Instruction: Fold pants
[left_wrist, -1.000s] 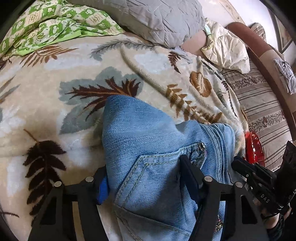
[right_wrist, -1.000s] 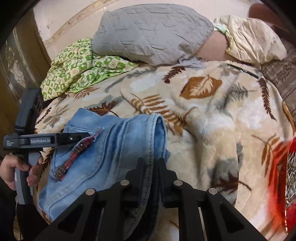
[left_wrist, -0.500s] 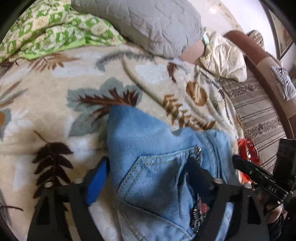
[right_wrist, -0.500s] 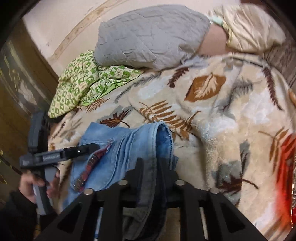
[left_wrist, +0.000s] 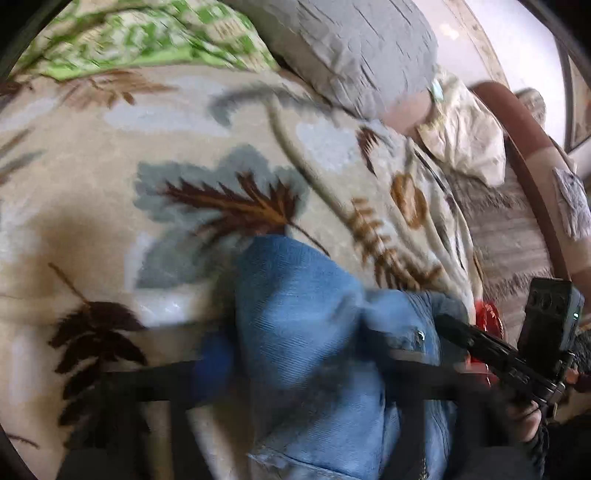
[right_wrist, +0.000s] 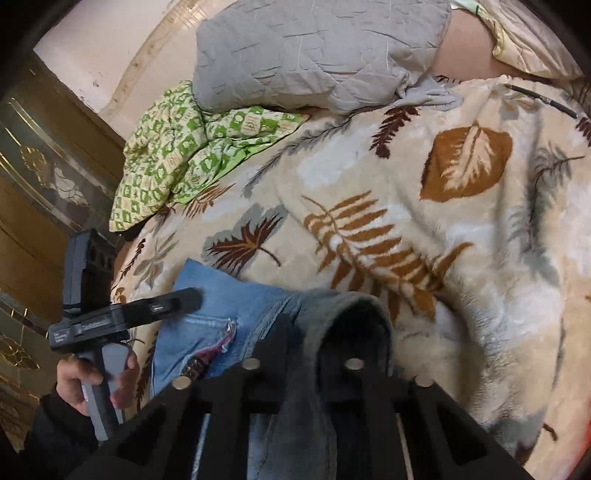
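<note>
A pair of blue denim pants lies bunched at the near edge of a bed spread with a leaf-print blanket, held between two hand-held grippers so the cloth can be doubled over.

The right gripper has its jaws pressed together on a thick fold of denim, apparently the waistband or a seam edge, which humps up between the two black fingers and drapes down toward the camera; the grip seems meant to keep that edge taut.

The left gripper straddles the broad pocket side of the pants: its jaws stand spread, one finger on each side of the blue cloth, and motion blur hides whether they press on it.

In the right wrist view the left gripper's black body pokes in over the pocket with its decorated trim.

A grey pillow and a green checked cloth sit at the far edge of the bed, well apart from the pants.
</note>
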